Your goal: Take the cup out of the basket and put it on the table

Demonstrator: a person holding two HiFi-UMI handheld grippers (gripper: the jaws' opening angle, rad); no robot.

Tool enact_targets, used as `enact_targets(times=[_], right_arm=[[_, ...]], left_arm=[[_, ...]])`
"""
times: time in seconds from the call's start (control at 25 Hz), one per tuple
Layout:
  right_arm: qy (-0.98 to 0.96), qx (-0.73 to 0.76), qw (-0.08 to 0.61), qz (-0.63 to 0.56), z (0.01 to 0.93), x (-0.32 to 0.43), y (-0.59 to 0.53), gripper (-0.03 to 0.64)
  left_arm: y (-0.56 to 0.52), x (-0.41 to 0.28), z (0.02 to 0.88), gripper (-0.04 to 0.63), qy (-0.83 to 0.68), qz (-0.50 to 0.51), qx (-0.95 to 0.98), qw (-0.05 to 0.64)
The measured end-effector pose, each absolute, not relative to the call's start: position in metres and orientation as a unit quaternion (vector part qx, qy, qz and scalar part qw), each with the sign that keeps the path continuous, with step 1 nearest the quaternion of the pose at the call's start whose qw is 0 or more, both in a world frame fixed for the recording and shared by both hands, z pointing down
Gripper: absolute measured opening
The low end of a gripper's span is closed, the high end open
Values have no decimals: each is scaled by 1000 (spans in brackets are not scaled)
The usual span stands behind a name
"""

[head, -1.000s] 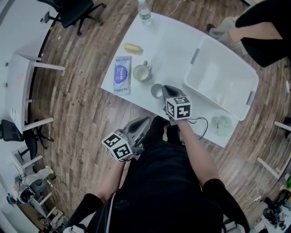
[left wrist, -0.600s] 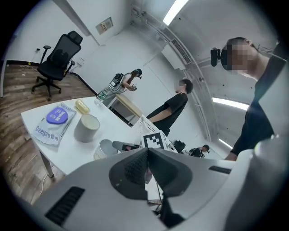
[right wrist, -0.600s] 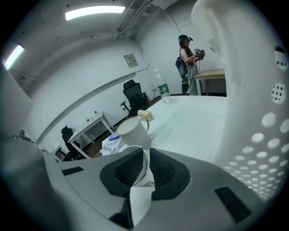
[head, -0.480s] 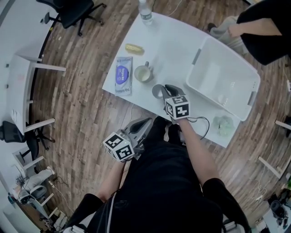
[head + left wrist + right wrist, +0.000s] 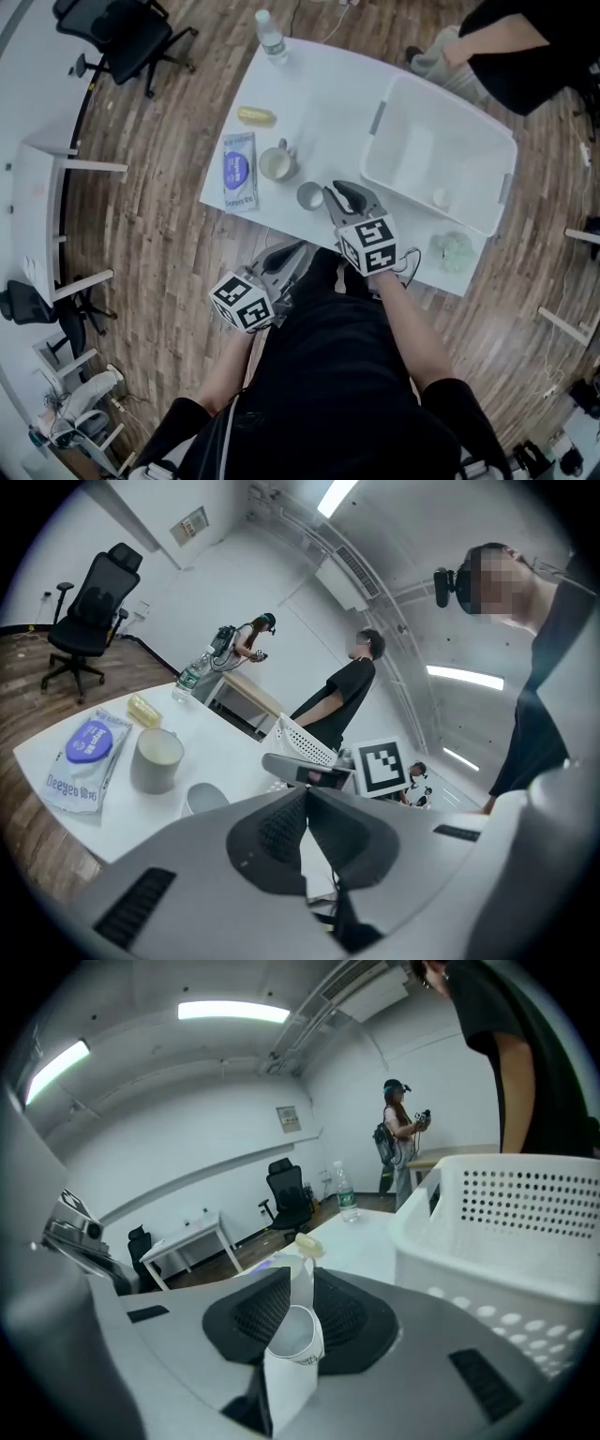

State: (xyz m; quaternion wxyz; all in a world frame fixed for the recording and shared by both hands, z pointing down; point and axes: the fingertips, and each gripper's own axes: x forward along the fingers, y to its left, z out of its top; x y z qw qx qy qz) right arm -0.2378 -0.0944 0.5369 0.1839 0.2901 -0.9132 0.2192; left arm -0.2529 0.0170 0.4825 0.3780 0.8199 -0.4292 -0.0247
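Observation:
A small white paper cup (image 5: 309,195) sits at the white table's (image 5: 328,103) front edge, left of the white perforated basket (image 5: 370,150). My right gripper (image 5: 336,190) reaches it from the near side. In the right gripper view the cup (image 5: 291,1372) is between the pads, and the gripper (image 5: 302,1274) is shut on its thin wall. The basket (image 5: 506,1213) rises at the right there. My left gripper (image 5: 298,249) hangs shut and empty below the table edge. The left gripper view shows its pads (image 5: 305,794) pressed together, with the cup (image 5: 206,799) ahead.
A grey mug (image 5: 277,164), a blue packet (image 5: 237,171), a yellow item (image 5: 255,116) and a water bottle (image 5: 270,37) lie on the table's left half. A pale crumpled thing (image 5: 457,251) lies at the front right corner. A person (image 5: 525,47) stands behind the basket.
The head view has shifted, so the table sits a little further left and up. The cup now shows fully beside the right fingers. The left gripper has stayed put.

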Motion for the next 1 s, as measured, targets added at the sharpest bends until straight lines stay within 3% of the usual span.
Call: enact_targets(times=[0.36, 1.0], right_arm=[[-908, 373, 106, 155, 437, -144, -81, 26], [-862, 498, 36, 88, 364, 13, -14, 25]], left_arm=[[-16, -208, 448, 11, -359, -6, 878, 317], [-38, -92, 383, 9, -273, -11, 939, 209]])
